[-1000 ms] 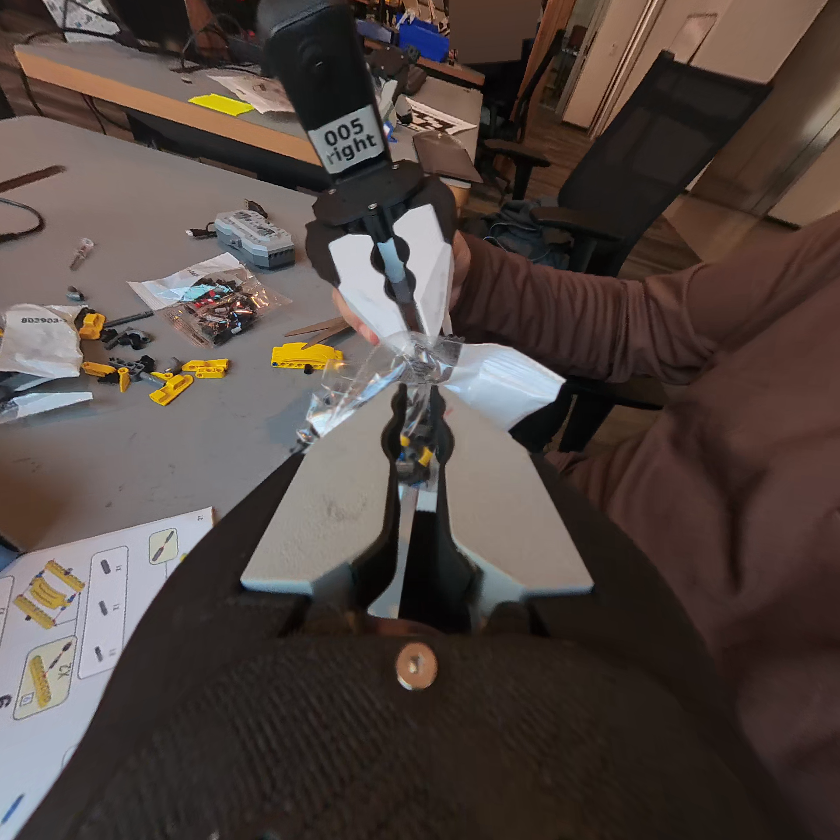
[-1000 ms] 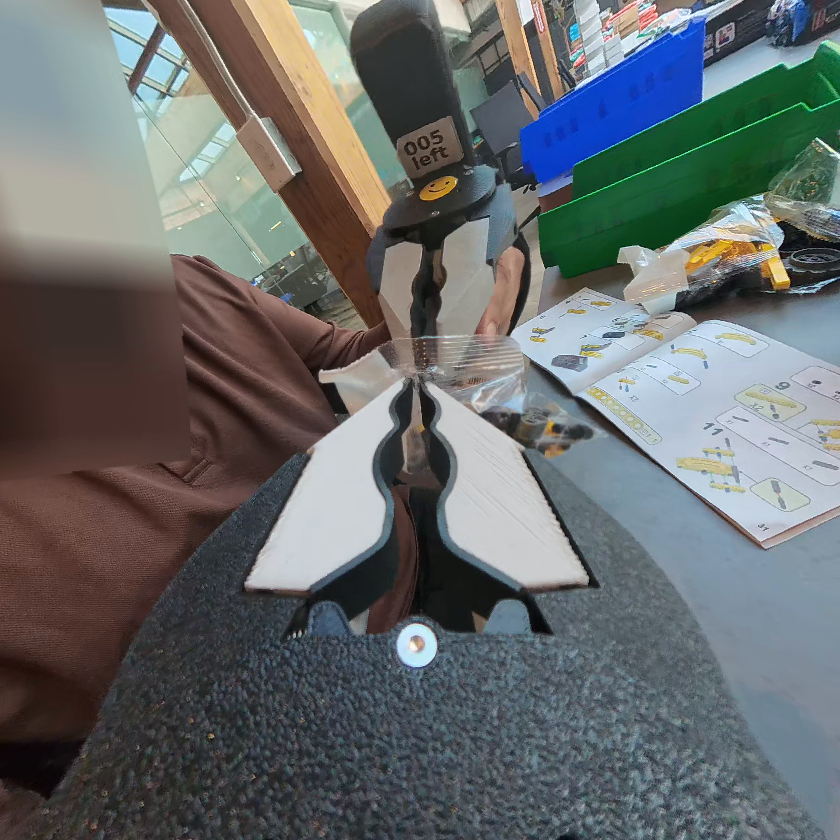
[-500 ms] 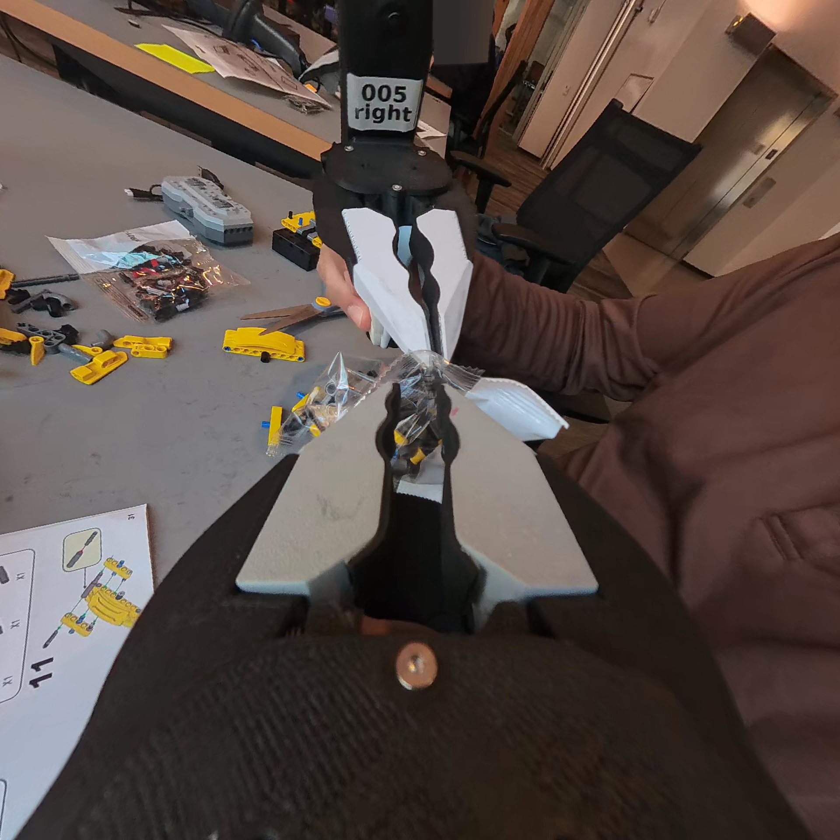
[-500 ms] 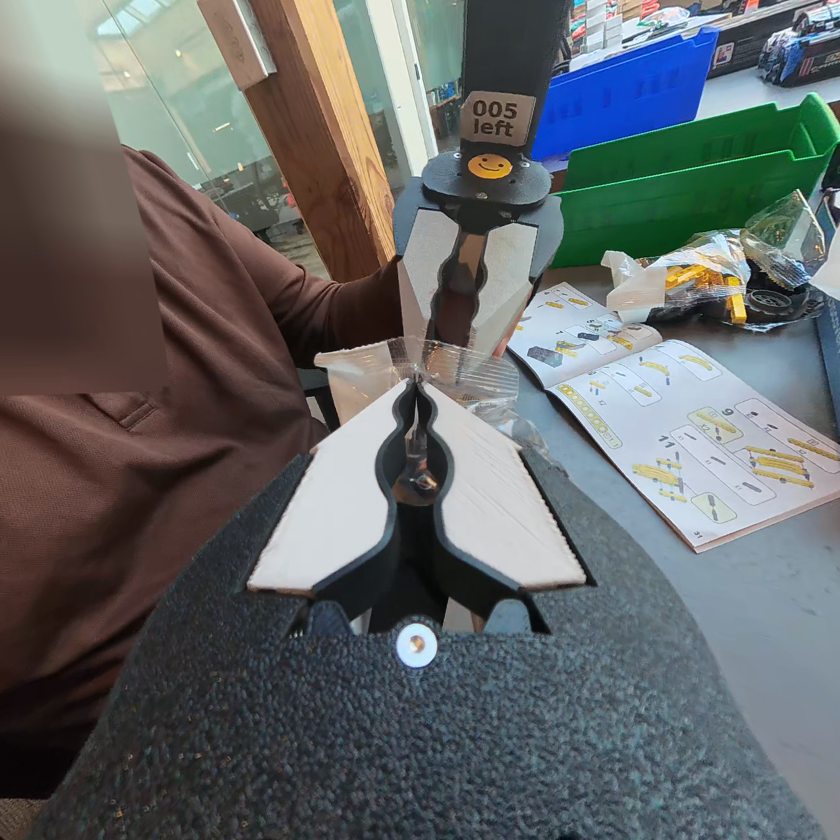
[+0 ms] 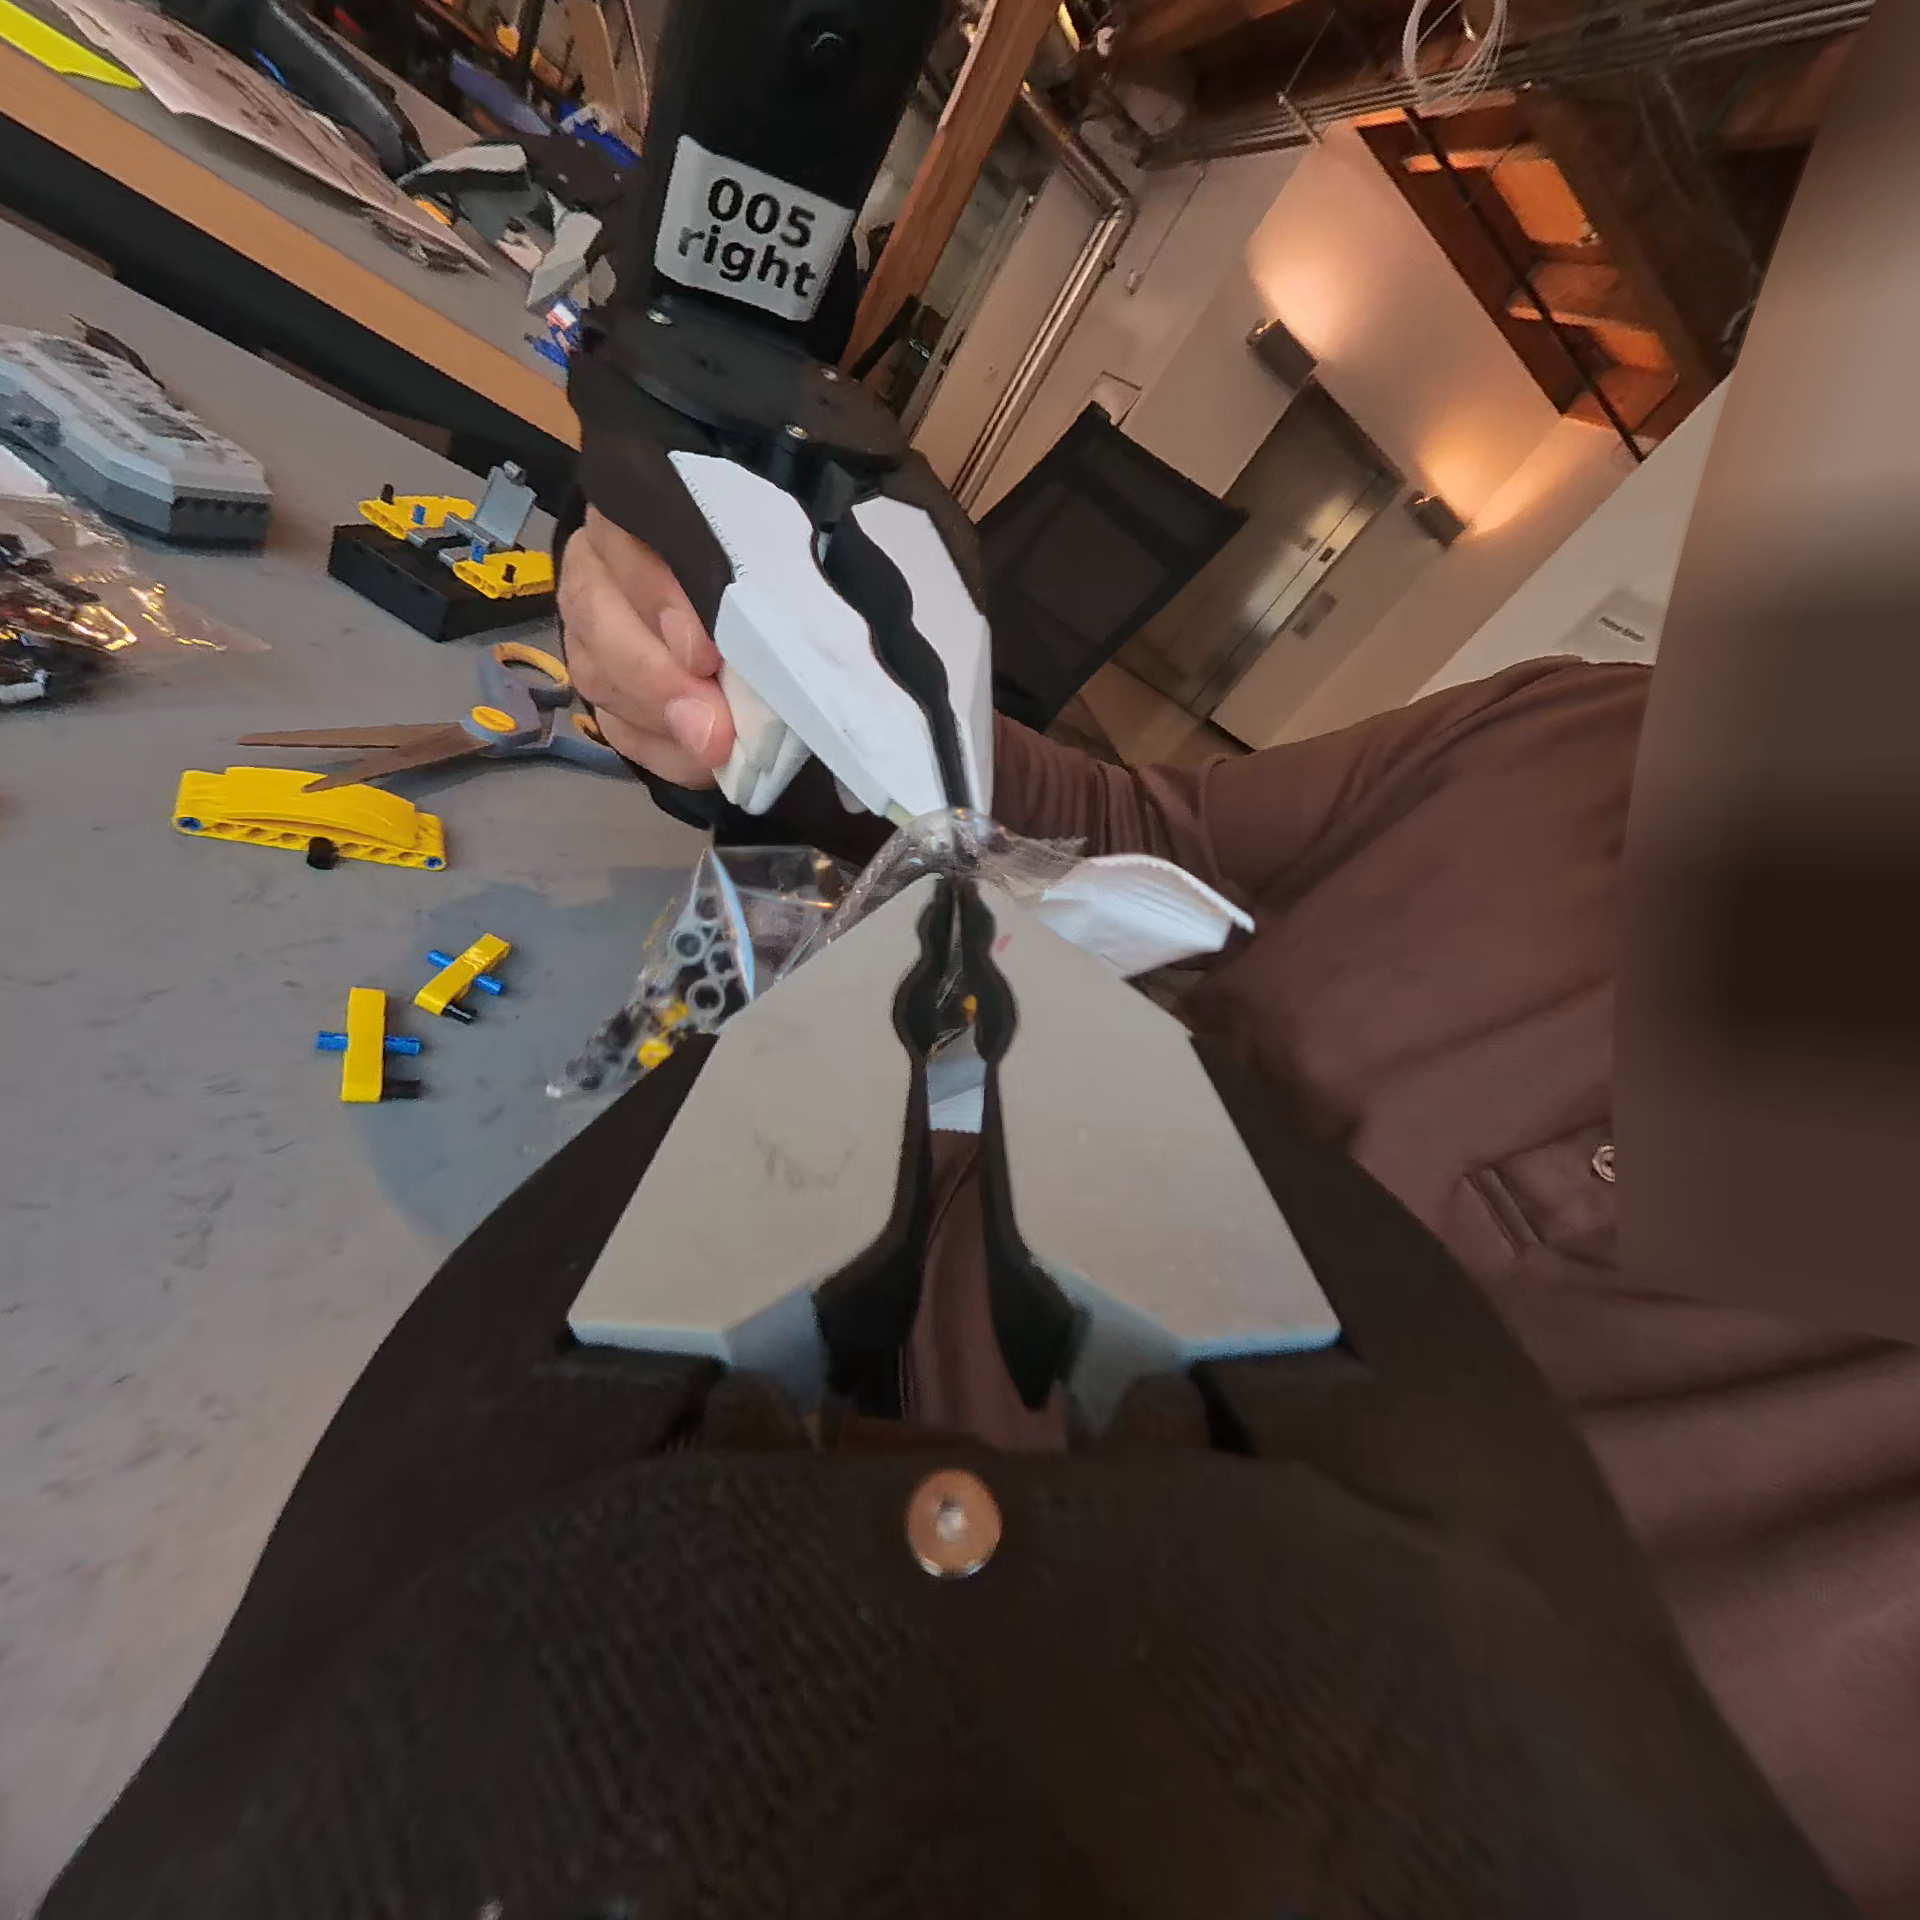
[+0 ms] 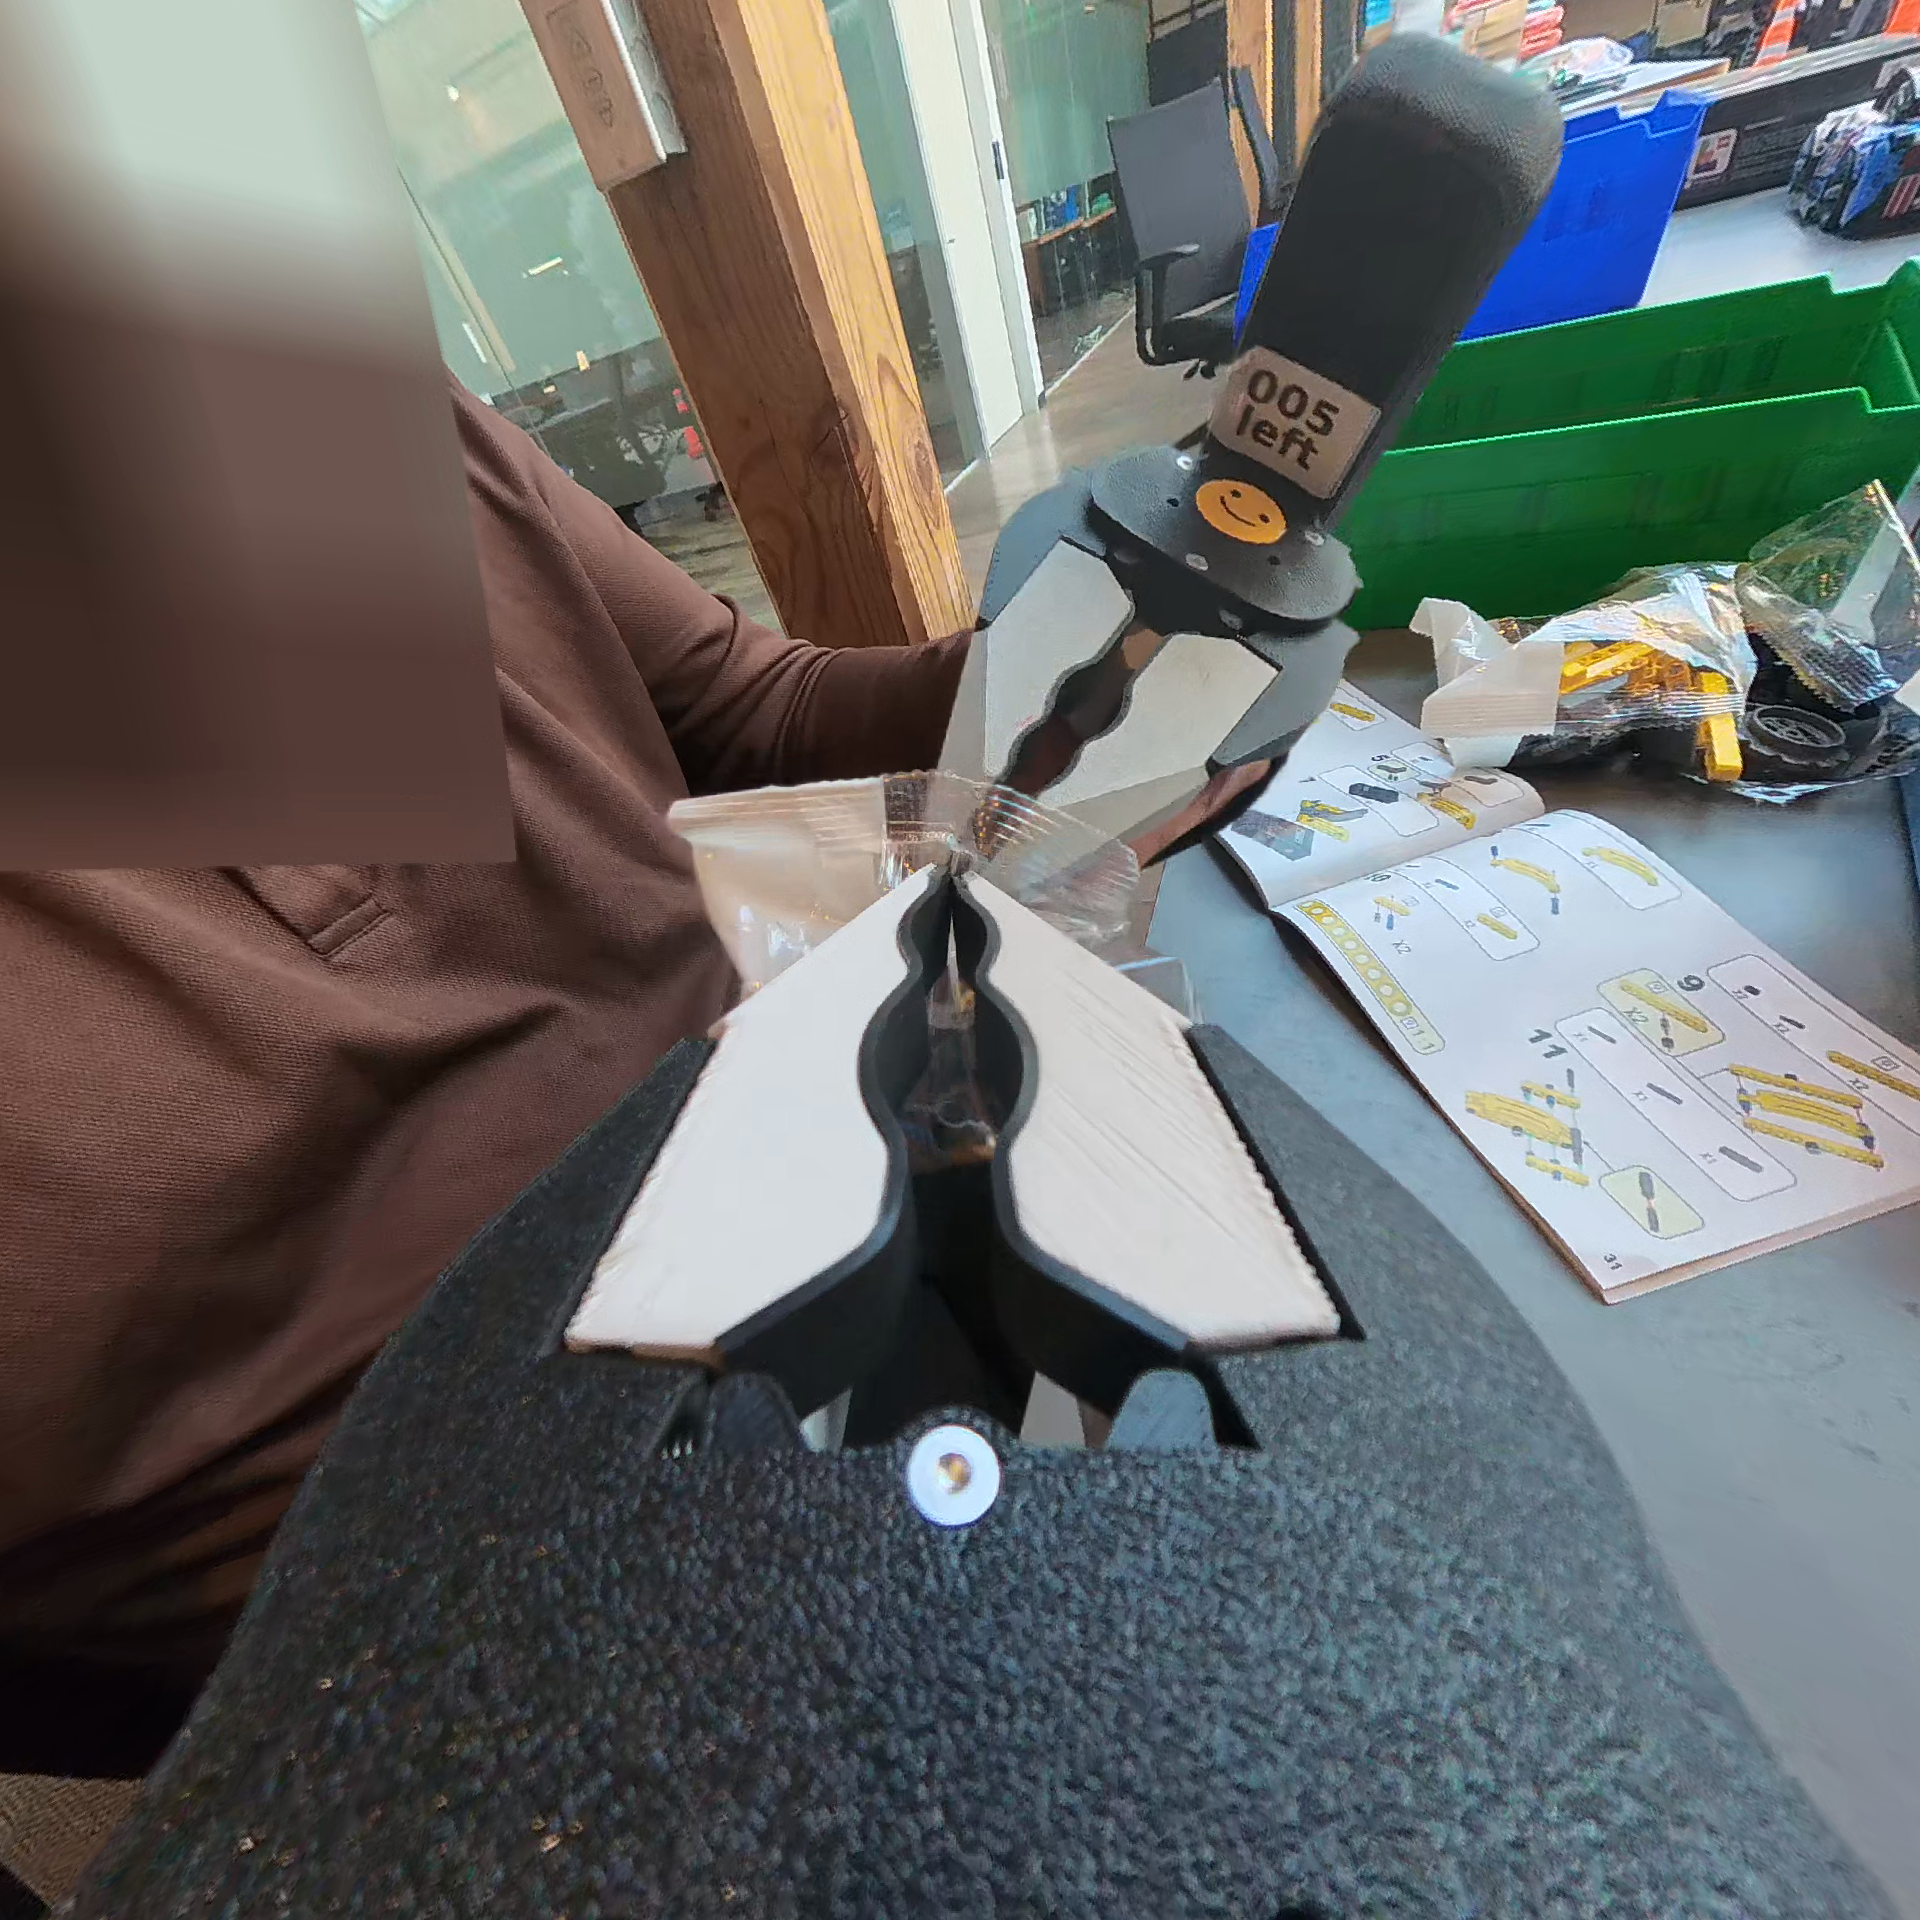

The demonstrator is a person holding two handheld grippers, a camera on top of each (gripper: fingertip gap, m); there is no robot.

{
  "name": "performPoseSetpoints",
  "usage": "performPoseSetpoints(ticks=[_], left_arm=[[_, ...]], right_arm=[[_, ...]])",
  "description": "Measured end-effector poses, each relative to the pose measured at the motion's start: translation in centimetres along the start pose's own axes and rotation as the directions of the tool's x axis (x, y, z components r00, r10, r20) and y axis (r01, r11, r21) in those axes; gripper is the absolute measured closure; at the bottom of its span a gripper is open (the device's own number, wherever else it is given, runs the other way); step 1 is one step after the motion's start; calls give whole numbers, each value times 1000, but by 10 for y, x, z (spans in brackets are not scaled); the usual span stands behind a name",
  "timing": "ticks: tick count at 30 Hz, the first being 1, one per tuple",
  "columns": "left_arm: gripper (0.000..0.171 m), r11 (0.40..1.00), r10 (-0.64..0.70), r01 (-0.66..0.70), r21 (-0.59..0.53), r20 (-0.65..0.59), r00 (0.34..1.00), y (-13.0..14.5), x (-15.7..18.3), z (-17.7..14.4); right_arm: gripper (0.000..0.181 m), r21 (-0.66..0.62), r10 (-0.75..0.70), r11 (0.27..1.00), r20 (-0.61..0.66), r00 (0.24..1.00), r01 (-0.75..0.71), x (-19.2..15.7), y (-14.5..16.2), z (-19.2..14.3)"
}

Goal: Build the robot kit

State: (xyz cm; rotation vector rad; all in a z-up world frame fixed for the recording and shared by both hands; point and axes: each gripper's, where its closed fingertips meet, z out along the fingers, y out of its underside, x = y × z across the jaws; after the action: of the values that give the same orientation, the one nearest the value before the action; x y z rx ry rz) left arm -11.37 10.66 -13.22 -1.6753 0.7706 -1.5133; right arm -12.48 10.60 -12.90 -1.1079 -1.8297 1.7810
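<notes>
A small clear plastic bag [image 5: 717,966] with grey, black and yellow building-toy parts hangs between my two grippers above the grey table's near edge. My left gripper [image 5: 951,883] is shut on the bag's top seam. My right gripper [image 5: 961,810] comes in from the far side, tip to tip with the left, and is shut on the same seam. In the right wrist view my right gripper [image 6: 951,878] pinches the crumpled seam of the bag [image 6: 790,883], and the left gripper [image 6: 1013,784] grips it from above. The bag's white end [image 5: 1132,914] sticks out to the right.
Loose yellow parts [image 5: 312,816] and scissors [image 5: 457,732] lie on the grey table [image 5: 208,1195], with a grey hub [image 5: 114,457] and a black block [image 5: 436,577] farther back. An open instruction booklet [image 6: 1558,1029], bags of parts [image 6: 1642,675] and green bins [image 6: 1662,436] are on the other side. A person in a brown shirt [image 6: 312,1091] holds both grippers. The tips of both grippers are at nearly the same place.
Both grippers have stayed shut on the bag's seam while turning against each other; the left has rolled and tilted upward, and the bag's body now hangs lower over the table.
</notes>
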Motion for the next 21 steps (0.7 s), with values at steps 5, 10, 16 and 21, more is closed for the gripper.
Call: performPoseSetpoints(ticks=[5, 10, 16, 21], left_arm=[[171, 992, 122, -125, 21, 121, 985, -8, -12, 1], [171, 962, 206, -264, 68, 455, 867, -37, -48, -24], [171, 969, 171, -244, 39, 606, 777, -22, -95, -38], [171, 976, 176, -218, -27, 688, 704, -1, -127, -42]], right_arm=[[181, 16, 34, 999, -38, 999, -33, 8, -4, -7], [181, 39, 8, 999, -370, 929, 7, 54, -13, -26], [181, -221, -213, 972, -702, 680, 76, 105, 12, -31], [181, -296, -252, 955, -771, 585, 22, 133, 41, -32]])
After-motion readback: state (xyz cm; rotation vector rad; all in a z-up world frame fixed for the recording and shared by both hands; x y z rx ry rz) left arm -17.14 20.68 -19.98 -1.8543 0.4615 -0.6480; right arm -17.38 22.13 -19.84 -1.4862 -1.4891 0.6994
